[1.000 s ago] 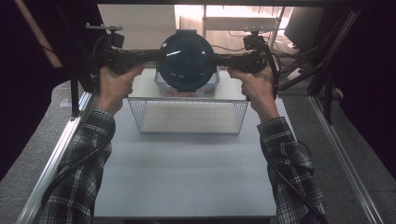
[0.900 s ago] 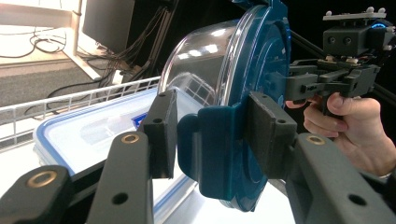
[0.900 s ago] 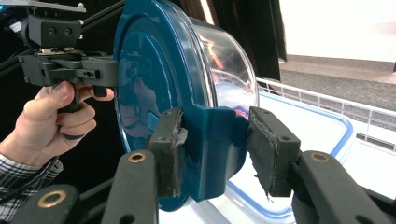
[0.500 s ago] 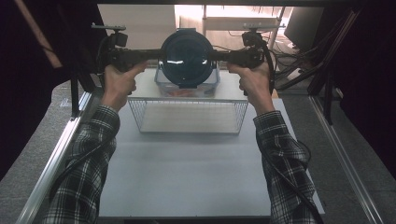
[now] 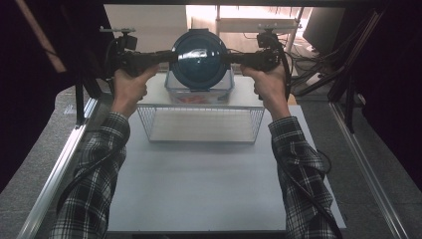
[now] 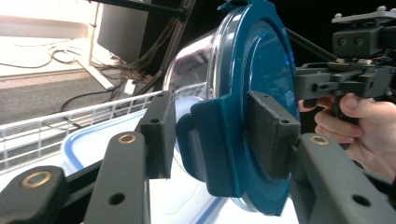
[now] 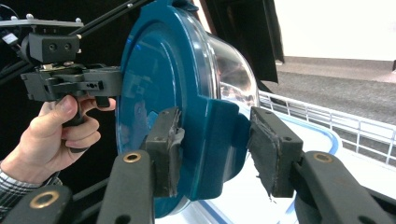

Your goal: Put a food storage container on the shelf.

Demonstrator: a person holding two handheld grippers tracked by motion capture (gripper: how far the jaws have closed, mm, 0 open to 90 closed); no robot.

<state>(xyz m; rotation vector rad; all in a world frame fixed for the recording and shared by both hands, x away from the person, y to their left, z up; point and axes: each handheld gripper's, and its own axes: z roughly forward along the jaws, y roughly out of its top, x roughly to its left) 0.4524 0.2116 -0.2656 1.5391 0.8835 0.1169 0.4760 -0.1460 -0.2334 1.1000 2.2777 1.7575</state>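
Bowl [image 5: 200,60], rigid, smooth and slippery with its lid: each hand-held gripper, left [image 6: 212,135] and right [image 7: 219,147], grasps a side latch tab.

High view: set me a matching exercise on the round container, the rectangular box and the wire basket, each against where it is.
1. round container
2. rectangular box
3. wire basket

A. on the table, nearest the person
B. lifted off the table, blue lid towards the person
C. on the table, behind the basket

Pairs: 1-B, 2-C, 3-A

round clear container [image 5: 200,59] | teal lid | on edge | held aloft between jaws
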